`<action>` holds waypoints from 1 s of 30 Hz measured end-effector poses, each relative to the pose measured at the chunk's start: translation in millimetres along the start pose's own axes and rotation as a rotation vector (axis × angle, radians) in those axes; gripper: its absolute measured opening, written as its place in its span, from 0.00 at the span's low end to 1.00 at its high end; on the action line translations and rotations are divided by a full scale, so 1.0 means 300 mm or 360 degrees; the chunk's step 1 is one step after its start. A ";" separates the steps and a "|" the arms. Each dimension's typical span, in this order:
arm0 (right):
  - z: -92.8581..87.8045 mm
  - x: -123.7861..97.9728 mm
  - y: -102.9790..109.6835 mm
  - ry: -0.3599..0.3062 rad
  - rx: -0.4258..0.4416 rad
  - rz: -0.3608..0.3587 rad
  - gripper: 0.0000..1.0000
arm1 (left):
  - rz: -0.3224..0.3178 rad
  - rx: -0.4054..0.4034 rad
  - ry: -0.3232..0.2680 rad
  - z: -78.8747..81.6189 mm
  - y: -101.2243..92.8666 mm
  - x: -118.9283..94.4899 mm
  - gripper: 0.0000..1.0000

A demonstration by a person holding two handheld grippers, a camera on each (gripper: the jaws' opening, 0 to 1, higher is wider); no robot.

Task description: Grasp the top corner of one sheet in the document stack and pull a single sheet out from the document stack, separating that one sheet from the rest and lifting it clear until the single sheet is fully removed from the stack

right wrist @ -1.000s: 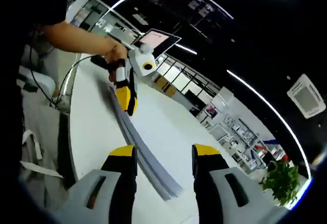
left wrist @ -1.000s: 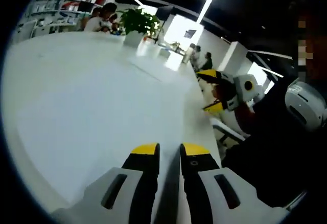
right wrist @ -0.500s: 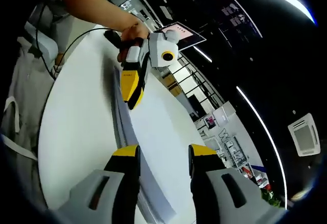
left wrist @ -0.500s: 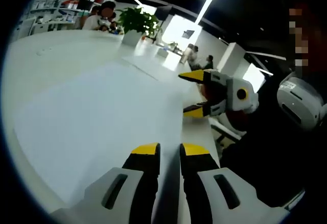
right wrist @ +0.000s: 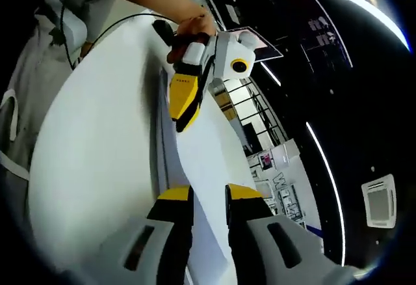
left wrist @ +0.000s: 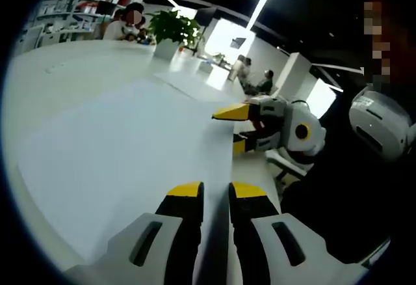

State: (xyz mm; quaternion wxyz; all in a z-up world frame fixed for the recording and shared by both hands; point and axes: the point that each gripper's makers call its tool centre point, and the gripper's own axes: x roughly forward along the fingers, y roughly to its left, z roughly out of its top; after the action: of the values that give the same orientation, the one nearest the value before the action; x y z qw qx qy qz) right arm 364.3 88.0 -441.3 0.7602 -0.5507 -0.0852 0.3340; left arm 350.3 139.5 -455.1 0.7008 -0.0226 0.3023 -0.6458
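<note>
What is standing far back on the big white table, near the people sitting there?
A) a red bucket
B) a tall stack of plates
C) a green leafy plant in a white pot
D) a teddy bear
C: in the left gripper view a green leafy plant in a white pot stands at the far end of the white table, near seated people.

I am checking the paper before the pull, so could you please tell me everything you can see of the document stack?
The document stack is plain white paper lying flat on the white table. In the right gripper view its layered grey edge runs as a long band. The left gripper has its jaws nearly shut at the near edge; the right gripper reaches over the far side corner.
</note>
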 end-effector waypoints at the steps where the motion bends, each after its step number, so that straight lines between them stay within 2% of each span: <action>1: 0.000 0.001 -0.001 0.0002 -0.0009 -0.0011 0.18 | 0.0000 0.0004 -0.0003 0.000 0.000 0.000 0.17; 7: -0.005 0.007 0.041 -0.0004 -0.0040 0.0046 0.03 | 0.0006 0.0008 -0.0002 0.001 0.005 -0.004 0.17; 16: -0.010 0.011 0.036 -0.0014 -0.0005 0.0066 0.02 | 0.0014 0.0012 -0.0004 0.003 0.016 -0.009 0.18; 20: -0.010 0.013 0.037 -0.0019 0.0023 0.0096 0.02 | 0.0047 0.0080 -0.0018 0.006 0.011 -0.007 0.20; 23: -0.010 0.014 0.038 -0.0023 0.0035 0.0113 0.02 | 0.0123 0.0175 -0.0071 0.029 0.010 -0.003 0.29; 26: -0.010 0.013 0.039 -0.0023 0.0053 0.0128 0.02 | 0.0215 0.0257 -0.0125 0.057 0.005 -0.012 0.31; 30: -0.011 0.011 0.037 -0.0030 0.0115 0.0147 0.02 | 0.0394 0.0399 -0.0299 0.107 -0.030 -0.044 0.35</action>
State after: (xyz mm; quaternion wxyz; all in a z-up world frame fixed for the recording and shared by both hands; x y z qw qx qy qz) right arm 363.8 89.4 -453.3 0.7625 -0.5232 -0.0546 0.3766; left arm 357.0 138.6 -419.8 0.7972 0.0419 0.1532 -0.5824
